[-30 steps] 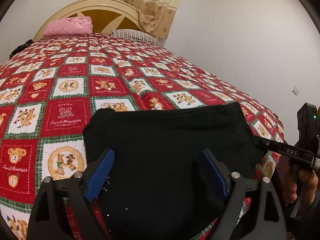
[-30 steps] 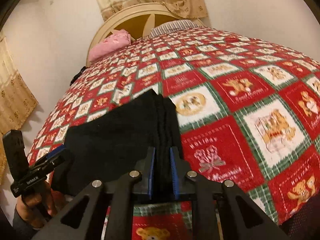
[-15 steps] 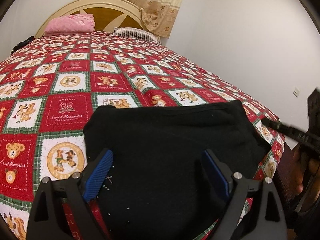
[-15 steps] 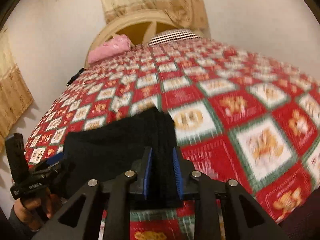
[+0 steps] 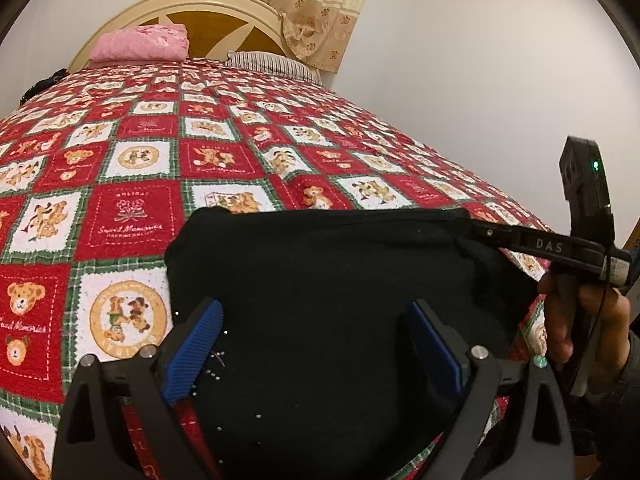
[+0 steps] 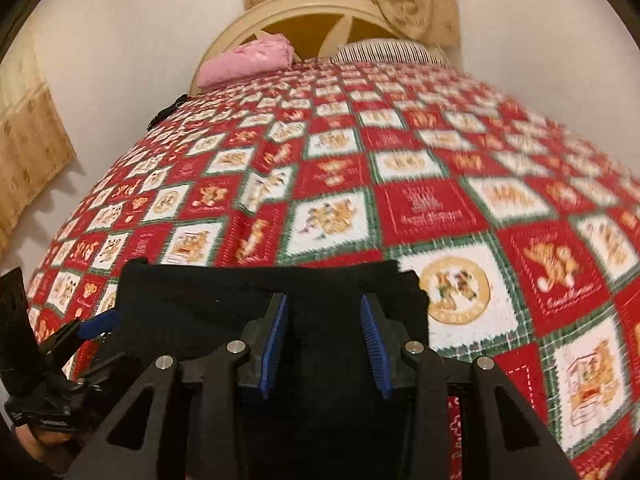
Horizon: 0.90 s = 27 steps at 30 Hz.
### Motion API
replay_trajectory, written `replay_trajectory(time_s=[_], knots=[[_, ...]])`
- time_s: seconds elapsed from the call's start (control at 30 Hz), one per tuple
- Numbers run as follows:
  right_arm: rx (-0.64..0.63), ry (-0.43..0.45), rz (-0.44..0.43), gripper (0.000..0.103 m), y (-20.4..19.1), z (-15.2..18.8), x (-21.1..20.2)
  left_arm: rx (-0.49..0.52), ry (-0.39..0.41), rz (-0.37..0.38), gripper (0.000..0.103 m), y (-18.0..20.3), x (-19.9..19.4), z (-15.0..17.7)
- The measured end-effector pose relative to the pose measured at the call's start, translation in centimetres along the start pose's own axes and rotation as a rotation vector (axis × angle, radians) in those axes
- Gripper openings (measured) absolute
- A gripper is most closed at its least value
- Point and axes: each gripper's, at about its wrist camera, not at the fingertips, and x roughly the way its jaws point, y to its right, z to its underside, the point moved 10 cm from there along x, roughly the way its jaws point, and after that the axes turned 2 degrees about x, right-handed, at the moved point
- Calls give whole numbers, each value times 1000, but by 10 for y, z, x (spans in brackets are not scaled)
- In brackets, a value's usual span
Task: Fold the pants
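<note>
The black pants lie folded in a flat rectangle on the red patchwork bedspread near the bed's front edge. My left gripper is open, its blue pads wide apart above the pants' near part. In the right wrist view the pants lie straight ahead and my right gripper is open over them, holding nothing. The right gripper also shows in the left wrist view at the pants' far right corner. The left gripper shows at the pants' left edge in the right wrist view.
A pink pillow and a striped pillow lie against the cream headboard. A white wall runs along the bed's right side. Beige curtains hang to the left.
My right gripper has let go of the pants' folded edge, opened, and swung round to face the pants squarely. My left gripper stays open and has hardly moved.
</note>
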Motion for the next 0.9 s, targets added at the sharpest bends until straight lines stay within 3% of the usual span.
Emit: replay_trajectory(time_s=[0.17, 0.27, 0.4, 0.43, 0.57, 0.7, 0.83, 0.9], knots=[[-8, 13, -35, 40, 4, 4, -3, 2, 0, -14, 97, 1, -3, -2], [-41, 29, -23, 40, -1, 5, -11, -6, 39, -42, 97, -7, -21, -8], [-81, 74, -13, 59, -2, 11, -32, -38, 59, -90, 101, -34, -32, -14], [-84, 77, -5, 59, 0, 13, -35, -46, 48, -104, 101, -40, -29, -11], [-50, 51, -6, 59, 13, 23, -36, -81, -9, -97, 101, -46, -14, 3], [-36, -17, 43, 61, 26, 36, -22, -57, -15, -104, 101, -43, -17, 3], [-65, 39, 79, 61, 21, 21, -41, -53, 10, -107, 101, -39, -31, 9], [-127, 81, 47, 61, -2, 1, -53, -28, -13, -110, 101, -33, -28, 17]])
